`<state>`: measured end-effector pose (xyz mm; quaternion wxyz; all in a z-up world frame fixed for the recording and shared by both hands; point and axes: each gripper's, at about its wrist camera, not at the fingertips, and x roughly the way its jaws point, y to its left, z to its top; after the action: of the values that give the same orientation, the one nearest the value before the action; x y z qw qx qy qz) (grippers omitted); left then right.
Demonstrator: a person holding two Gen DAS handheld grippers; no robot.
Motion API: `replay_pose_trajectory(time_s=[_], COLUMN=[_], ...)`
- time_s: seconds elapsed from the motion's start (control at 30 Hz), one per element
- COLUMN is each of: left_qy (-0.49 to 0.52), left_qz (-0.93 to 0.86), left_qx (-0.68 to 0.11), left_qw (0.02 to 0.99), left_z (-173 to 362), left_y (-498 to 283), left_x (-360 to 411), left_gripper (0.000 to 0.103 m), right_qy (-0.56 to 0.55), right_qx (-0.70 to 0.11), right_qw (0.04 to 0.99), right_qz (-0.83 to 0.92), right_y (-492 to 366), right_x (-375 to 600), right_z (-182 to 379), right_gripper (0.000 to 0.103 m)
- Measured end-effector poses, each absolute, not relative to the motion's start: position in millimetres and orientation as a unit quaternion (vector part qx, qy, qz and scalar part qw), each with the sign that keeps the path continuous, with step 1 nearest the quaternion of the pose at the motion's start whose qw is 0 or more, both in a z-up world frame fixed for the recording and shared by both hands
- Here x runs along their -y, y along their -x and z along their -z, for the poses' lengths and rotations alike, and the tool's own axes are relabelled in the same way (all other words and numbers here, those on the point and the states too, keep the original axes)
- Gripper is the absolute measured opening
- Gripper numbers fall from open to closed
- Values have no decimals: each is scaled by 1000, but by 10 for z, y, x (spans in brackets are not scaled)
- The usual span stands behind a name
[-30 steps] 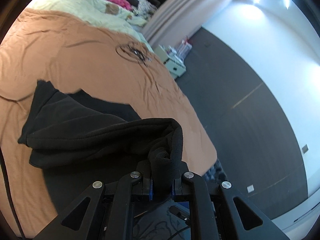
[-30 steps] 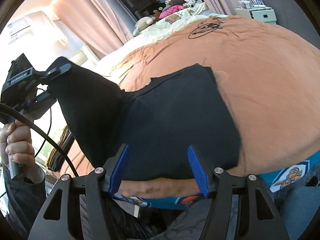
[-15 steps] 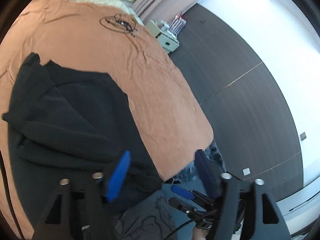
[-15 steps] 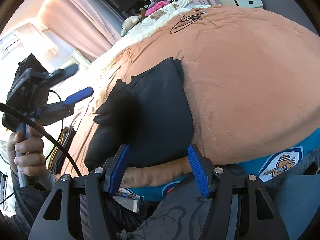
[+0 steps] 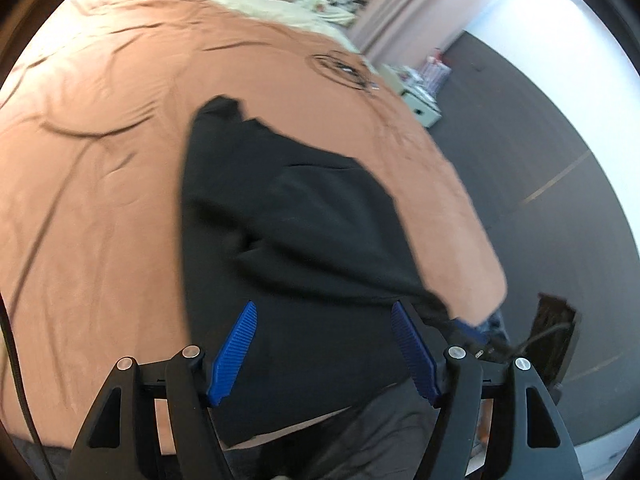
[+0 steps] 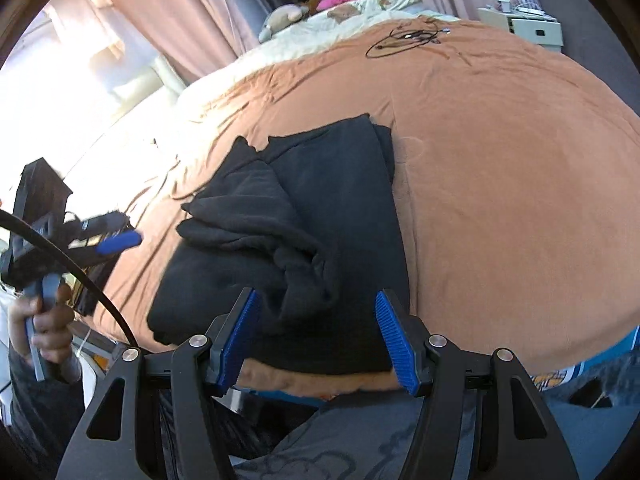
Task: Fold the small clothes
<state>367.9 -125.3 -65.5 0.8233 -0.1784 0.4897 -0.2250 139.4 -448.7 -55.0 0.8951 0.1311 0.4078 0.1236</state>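
Garment [image 6: 340, 216], black and fleecy, lies on the brown blanket [image 6: 500, 184] close to the bed's near edge. Its long axis runs from near to far, the narrow far end reaching toward the middle of the bed. One side has been laid over the body, so a loose, rumpled flap [image 6: 256, 216] sits on top of the left half in the right wrist view, its bunched end pointing toward the near edge. In the left wrist view the same garment [image 5: 304, 220] shows a pointed far corner and a fold crossing it on a slant; that view is motion-blurred.

Left gripper [image 5: 324, 344] hovers over the near part of the garment with its blue pads [image 5: 236, 348] spread wide and nothing between them. From the right wrist view it sits off to the left [image 6: 116, 240], clear of the cloth, gripped by a hand [image 6: 44, 320]. Right gripper [image 6: 316, 336] also has its fingers spread, pads on either side of the garment's near edge without pressing on it.

The blanket is creased, mostly on its left side. A coiled black cable [image 6: 404, 40] lies on it far off. Beyond are pale bedding [image 6: 360, 12] with a soft toy [image 6: 284, 16], pink curtains [image 6: 172, 8], a dark floor [image 5: 552, 152] to the right, and a small white cabinet [image 6: 524, 24].
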Motion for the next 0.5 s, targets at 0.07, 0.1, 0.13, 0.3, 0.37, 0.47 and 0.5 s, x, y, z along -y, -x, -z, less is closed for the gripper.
replay_pose_trajectory(time_s=[0.07,0.1,0.13,0.3,0.37,0.47,0.5], left_qy=[182,185,187,207,212,220,222], left_qz=[204,194,187,165,162,155,156], left_qx=[-494,-497,-499,-513,-522,-534,-536], left_qw=[825,825,825,817,810,802,799], left_z=[748,815,847,1108,1231,1385,1414], left_y=[-3638,-3624,-3634,-3655,-3652,-3673,-3670], left_x=[1107,1034,1009,867,829,829,831], left_gripper=[72,72,72,71,71,71,70], right_qy=[-119,-110,-100,-32,-8,36,49], right_qx=[-417,-423,-428,-450,-456,-460,-462], right_qw=[892,890,889,881,879,877,875], right_qz=[-125,-127,-130,-142,-138,-131,-134], right_y=[-1491,-1545,-1598,-1863,-1952,-2089,-2128], right_x=[4436,4406,4366,4108,4026,3853,3788], right_z=[537,536,532,512,514,511,515], right_gripper=[59,59,59,59,59,56,53])
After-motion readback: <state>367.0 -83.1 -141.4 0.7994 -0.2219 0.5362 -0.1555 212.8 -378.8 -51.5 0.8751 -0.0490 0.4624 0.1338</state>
